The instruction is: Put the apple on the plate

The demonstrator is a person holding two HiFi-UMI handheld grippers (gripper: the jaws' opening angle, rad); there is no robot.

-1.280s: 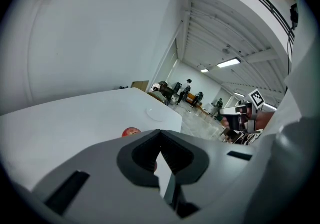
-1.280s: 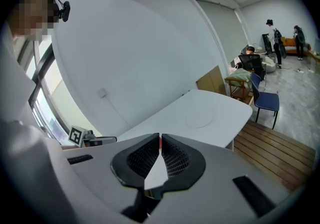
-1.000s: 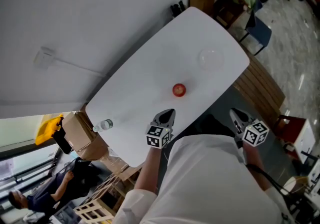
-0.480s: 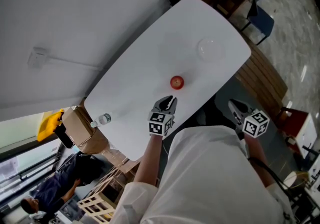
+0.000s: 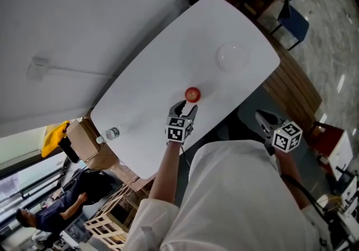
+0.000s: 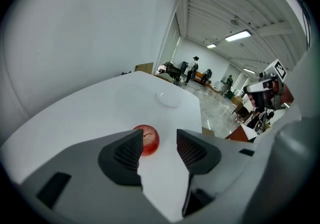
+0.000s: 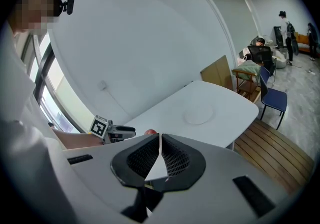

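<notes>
As the left tongs (image 6: 159, 143) open, still empty, short of the apple (image 6: 146, 140), right tongs (image 7: 160, 155) clenched on nothing, an off-centre pinch may roll it away.

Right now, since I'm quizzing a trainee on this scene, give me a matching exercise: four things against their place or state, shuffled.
Things:
1 apple
2 plate
3 bottle
4 right claw

Place or state:
a shut, nothing in it
b by the left corner of the table
c red, mid-table
d bare, toward the far end

Pairs: 1-c; 2-d; 3-b; 4-a
</notes>
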